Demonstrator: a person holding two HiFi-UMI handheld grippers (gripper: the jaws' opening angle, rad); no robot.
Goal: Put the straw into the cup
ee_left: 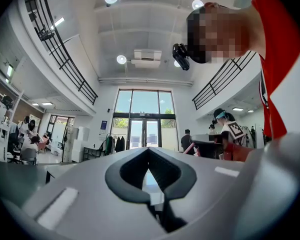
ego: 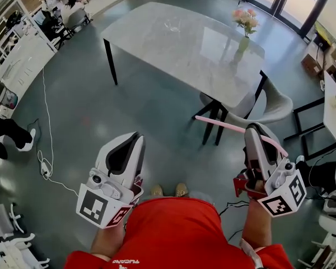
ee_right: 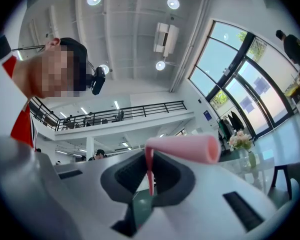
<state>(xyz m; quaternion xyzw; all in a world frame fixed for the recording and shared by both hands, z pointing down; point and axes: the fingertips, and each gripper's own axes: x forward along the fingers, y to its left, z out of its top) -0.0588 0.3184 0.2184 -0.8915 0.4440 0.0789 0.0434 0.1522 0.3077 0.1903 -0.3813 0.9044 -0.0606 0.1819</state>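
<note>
Open-plan office atrium, two storeys high.
Ahead of my left gripper (ego: 138, 137) I see tall glass doors (ee_left: 144, 126), mezzanine railings (ee_left: 65, 59), a marble table (ego: 157, 43) and desks (ego: 17, 60) with seated people.

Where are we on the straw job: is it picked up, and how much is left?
Done: the pink straw is picked up, clamped in the right gripper. In hand: it is held in the air, short of the marble table. Left: the clear cup on the table's far side has no straw in it, so approach and insertion remain. The left gripper is shut and empty.
</note>
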